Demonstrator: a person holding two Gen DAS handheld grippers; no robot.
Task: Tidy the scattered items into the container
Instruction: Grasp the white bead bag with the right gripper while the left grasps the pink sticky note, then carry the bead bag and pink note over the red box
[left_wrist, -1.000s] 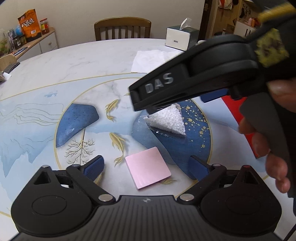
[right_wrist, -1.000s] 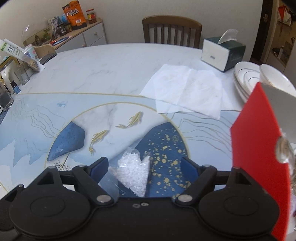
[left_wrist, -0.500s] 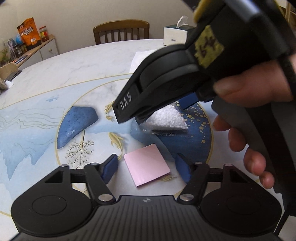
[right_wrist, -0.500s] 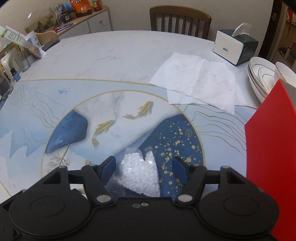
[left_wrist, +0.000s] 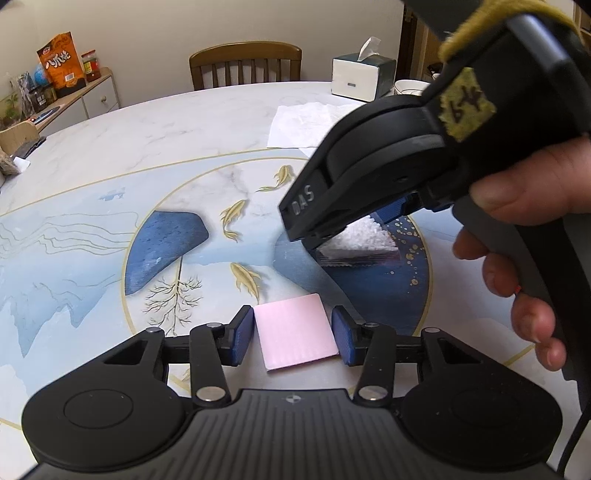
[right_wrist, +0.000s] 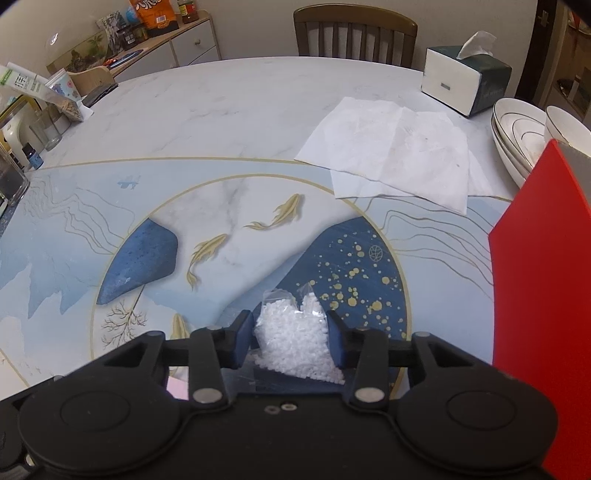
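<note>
A pink square pad (left_wrist: 295, 334) lies flat on the table between the blue pads of my left gripper (left_wrist: 293, 338), whose jaws stand close on either side of it. A clear bag of white pellets (right_wrist: 295, 341) lies on the dark blue patch of the table; it also shows in the left wrist view (left_wrist: 364, 240). My right gripper (right_wrist: 290, 339) has its pads against both sides of the bag. The red container (right_wrist: 539, 314) stands at the right edge of the right wrist view.
White tissue sheets (right_wrist: 399, 155) lie beyond the bag. A tissue box (right_wrist: 461, 79) and stacked white bowls (right_wrist: 524, 129) stand at the back right. A wooden chair (right_wrist: 354, 33) is behind the table. Bottles and clutter (right_wrist: 33, 122) line the left edge.
Both grippers have narrowed from wide open: the left around the pink pad, the right around the pellet bag. The right gripper has come lower over the bag.
</note>
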